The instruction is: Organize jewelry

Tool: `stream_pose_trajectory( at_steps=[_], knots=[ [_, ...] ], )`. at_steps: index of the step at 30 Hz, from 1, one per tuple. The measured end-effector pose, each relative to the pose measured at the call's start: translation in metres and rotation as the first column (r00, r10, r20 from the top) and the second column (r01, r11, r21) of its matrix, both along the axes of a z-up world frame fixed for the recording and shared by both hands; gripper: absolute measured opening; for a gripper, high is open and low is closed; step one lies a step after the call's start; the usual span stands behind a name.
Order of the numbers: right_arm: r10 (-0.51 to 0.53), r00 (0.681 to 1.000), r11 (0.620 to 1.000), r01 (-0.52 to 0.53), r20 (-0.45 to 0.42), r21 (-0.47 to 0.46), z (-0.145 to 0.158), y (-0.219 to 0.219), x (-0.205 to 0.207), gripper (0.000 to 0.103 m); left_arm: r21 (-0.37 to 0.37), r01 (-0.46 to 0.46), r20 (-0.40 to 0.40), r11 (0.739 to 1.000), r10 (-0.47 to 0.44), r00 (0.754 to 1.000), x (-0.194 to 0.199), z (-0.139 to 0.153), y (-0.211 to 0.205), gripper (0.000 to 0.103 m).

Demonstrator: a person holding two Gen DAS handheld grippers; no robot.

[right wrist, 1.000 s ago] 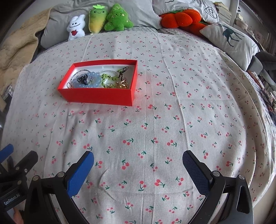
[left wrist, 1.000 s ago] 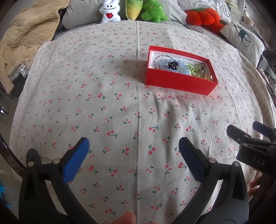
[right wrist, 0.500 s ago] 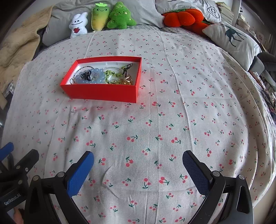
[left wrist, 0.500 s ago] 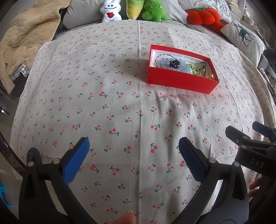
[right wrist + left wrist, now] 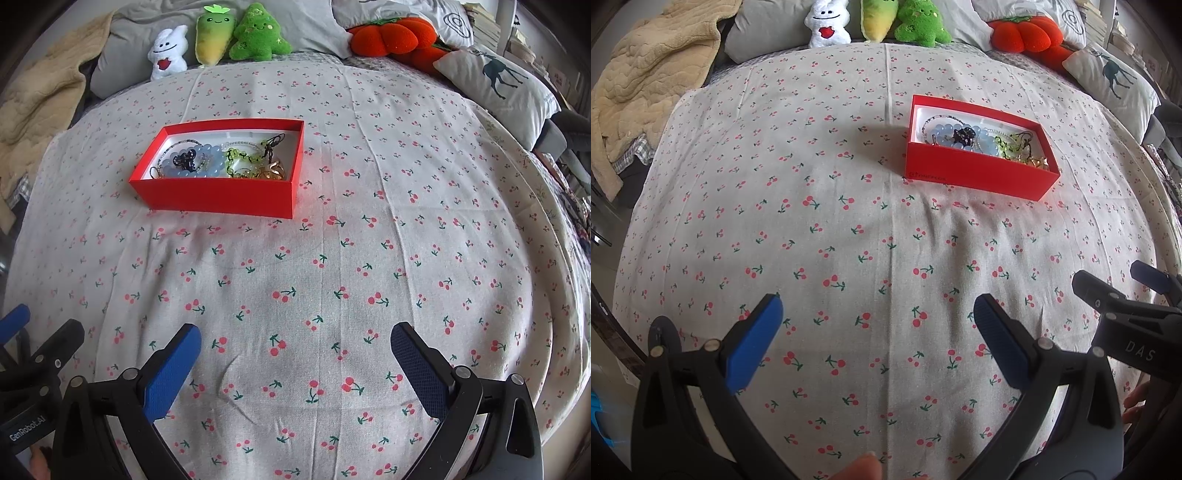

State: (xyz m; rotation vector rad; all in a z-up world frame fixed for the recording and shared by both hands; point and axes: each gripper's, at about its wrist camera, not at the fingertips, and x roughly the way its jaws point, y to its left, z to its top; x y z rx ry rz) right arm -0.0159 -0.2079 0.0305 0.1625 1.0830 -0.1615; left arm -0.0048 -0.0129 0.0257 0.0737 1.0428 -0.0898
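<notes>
A red box (image 5: 975,177) (image 5: 221,194) lies on the cherry-print sheet (image 5: 849,240) (image 5: 351,258). Inside it are a pale blue bead bracelet (image 5: 201,162) (image 5: 955,134), a black charm (image 5: 184,159), a green bead chain (image 5: 242,158), gold pieces (image 5: 271,171) (image 5: 1034,160) and thin bead strands. My left gripper (image 5: 877,314) is open and empty, hovering over the sheet well short of the box. My right gripper (image 5: 295,343) is open and empty too, also short of the box. Each gripper shows at the edge of the other's view.
Plush toys (image 5: 221,37), an orange plush (image 5: 391,37), grey pillows and a deer-print pillow (image 5: 498,85) line the far side of the bed. A beige blanket (image 5: 646,81) lies at the far left. The bed's edge drops off on the right.
Both grippers have drifted slightly over the sheet; the box sits a little lower in both views than before. Both jaws stay open.
</notes>
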Motion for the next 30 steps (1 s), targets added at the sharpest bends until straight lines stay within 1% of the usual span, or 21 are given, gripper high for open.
stream_pose_trajectory(
  at_steps=[10, 30],
  knots=[
    [0.002, 1.0, 1.0, -0.002, -0.003, 0.0, -0.0004, 0.0017, 0.0005, 0.103, -0.001, -0.006, -0.018, 1.0, 0.006, 1.0, 0.0011, -0.0029, 0.002, 0.103],
    [0.003, 1.0, 1.0, -0.003, 0.006, 0.0, 0.0008, 0.0017, -0.0014, 0.103, 0.005, -0.005, -0.018, 1.0, 0.005, 1.0, 0.0008, -0.004, 0.0009, 0.103]
  ],
)
